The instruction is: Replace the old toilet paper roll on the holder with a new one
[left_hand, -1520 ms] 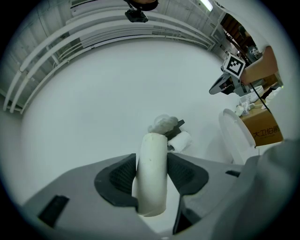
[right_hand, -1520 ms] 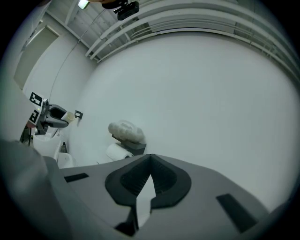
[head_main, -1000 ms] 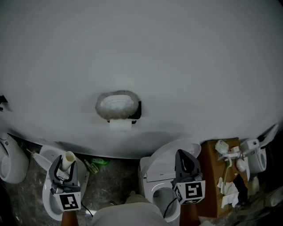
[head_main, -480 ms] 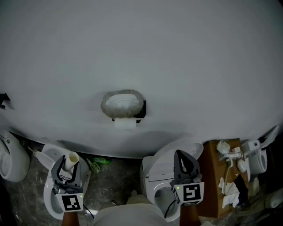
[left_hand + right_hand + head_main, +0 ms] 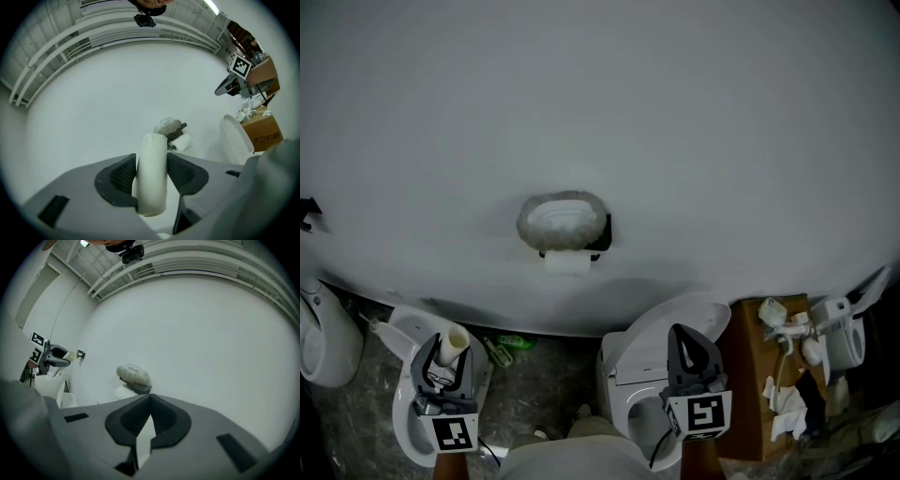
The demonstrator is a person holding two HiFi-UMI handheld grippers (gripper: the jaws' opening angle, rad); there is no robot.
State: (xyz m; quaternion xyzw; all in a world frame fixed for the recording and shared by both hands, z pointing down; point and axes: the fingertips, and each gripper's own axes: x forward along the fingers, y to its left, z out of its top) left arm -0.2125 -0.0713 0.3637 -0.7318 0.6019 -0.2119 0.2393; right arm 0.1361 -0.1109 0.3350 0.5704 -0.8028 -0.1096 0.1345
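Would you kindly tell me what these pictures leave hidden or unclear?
- Roll, head view: mostly hidden under the holder's lid.
- Items on the brown box, head view: too small and dim to name.
- Green object, head view: too small to identify.

The mottled grey floor (image 5: 539, 398) carries a white toilet (image 5: 401, 433) at the left, a second toilet (image 5: 630, 370) in the middle and a brown cardboard box (image 5: 748, 375) at the right. A small green object (image 5: 512, 343) lies between the toilets.
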